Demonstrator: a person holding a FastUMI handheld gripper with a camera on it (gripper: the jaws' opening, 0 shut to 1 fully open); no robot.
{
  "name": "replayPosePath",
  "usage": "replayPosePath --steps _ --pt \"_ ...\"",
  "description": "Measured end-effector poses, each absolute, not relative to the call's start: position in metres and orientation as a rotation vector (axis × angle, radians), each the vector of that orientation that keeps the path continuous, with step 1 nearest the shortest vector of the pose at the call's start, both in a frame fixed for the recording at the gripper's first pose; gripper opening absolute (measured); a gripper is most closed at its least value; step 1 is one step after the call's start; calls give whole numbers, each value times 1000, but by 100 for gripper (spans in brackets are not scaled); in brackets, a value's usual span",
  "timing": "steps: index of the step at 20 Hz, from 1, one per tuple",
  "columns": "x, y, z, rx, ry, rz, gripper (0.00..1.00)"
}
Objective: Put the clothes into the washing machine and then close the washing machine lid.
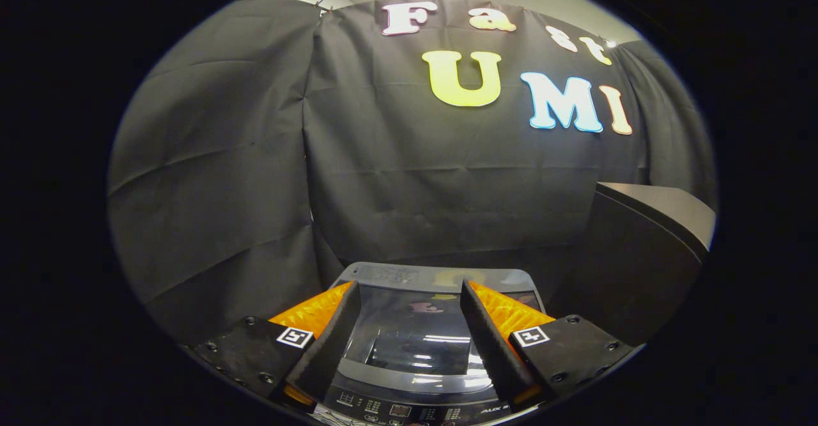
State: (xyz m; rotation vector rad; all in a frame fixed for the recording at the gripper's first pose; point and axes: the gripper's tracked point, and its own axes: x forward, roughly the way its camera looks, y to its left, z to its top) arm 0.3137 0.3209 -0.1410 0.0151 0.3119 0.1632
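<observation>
The washing machine [418, 343] stands below and just ahead of my fingers, seen from above. Its glossy dark glass lid [415, 330] lies flat and shut over the tub, mirroring the wall. A control panel [409, 410] with buttons runs along the near edge, under the finger bases. My gripper [409, 289] hovers above the lid, open, with nothing between its fingers [339, 336]. I see no clothes; the tub's inside is hidden under the lid.
A dark box-like unit [645, 253] with a grey top stands to the right of the machine, reaching higher than the lid. Black cloth walls close in behind and to the left of the machine.
</observation>
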Motion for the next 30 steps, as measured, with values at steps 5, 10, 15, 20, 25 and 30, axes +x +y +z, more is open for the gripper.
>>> replayPosePath --steps 5,10,15,20,25,30 --pt "308 294 -96 66 260 105 98" --pt "291 260 -56 25 217 88 97" --pt "254 220 -35 22 186 117 97" --pt "224 174 -10 45 150 116 97" --pt "199 131 4 50 135 89 98" --pt "179 97 13 59 118 68 97"
